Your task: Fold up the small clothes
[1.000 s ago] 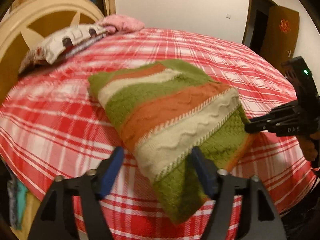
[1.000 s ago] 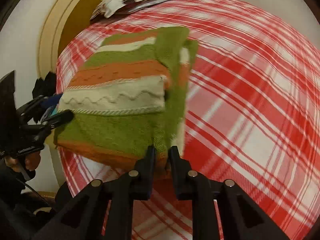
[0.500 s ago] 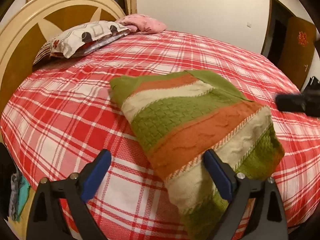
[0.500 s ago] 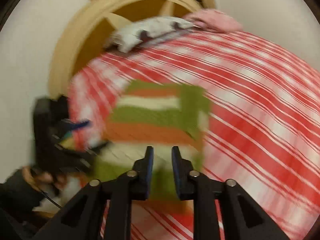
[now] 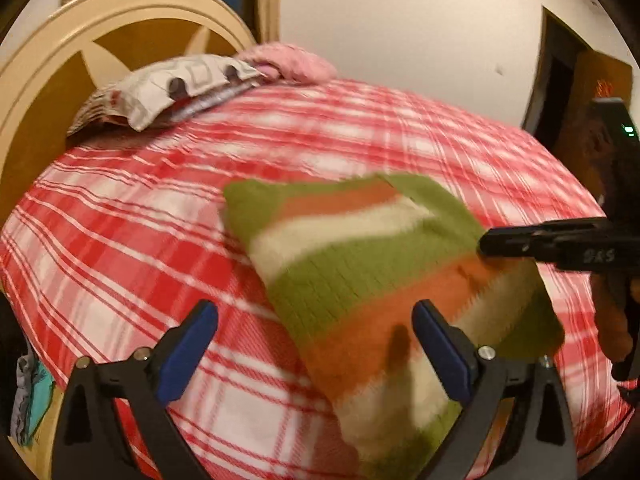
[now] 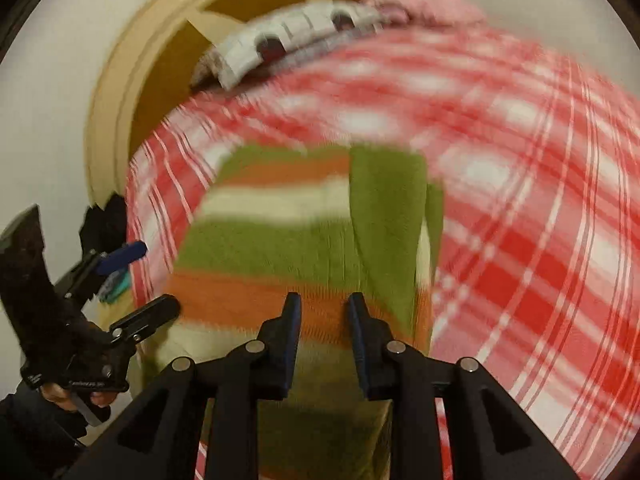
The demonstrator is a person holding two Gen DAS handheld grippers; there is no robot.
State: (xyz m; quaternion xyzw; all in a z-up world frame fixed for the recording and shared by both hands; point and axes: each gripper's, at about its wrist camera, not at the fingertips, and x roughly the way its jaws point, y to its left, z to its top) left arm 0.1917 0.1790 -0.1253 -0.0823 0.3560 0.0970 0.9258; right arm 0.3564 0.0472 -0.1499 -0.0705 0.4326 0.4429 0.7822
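The striped sweater [image 5: 384, 276] lay folded on the bed [image 5: 120, 248]. The right hand-held gripper [image 6: 323, 312] had released its corner, jaws slightly parted and empty; the left hand-held gripper [image 5: 316, 320] stayed wide open. Folding appeared nearly complete.

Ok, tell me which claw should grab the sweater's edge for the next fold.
Left, probably. The left claw is wide open, and an edge of the striped sweater lies between its fingers. The right claw hangs over the sweater's middle with only a narrow gap.
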